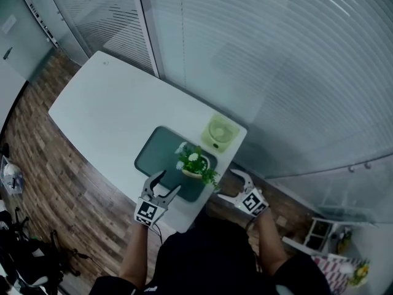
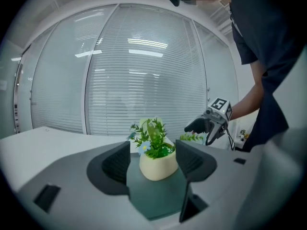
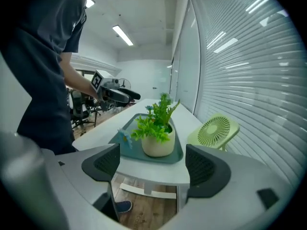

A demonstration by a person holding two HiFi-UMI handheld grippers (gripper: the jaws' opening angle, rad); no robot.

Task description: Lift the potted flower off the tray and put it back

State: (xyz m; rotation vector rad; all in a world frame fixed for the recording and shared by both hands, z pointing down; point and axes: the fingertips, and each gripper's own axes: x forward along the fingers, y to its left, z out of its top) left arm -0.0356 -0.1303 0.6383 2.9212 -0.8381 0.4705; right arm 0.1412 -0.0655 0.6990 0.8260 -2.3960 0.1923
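We hold the left claw (image 1: 169, 182) and right claw (image 1: 227, 185) wide open and empty, flanking the potted flower (image 1: 195, 163) on its tray (image 1: 156, 149), seemingly poised to lift.

The left hand-held gripper (image 1: 170, 181) points toward 1 o'clock, its jaws spread wide and empty. The right hand-held gripper (image 1: 226, 183) points toward 10 o'clock, jaws likewise apart

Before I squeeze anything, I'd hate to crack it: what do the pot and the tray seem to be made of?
The pot is cream, matte and smooth with rounded sides: probably ceramic, though moulded plastic could look the same. The tray is dark green, with a soft even sheen and a raised rounded rim: most likely plastic.
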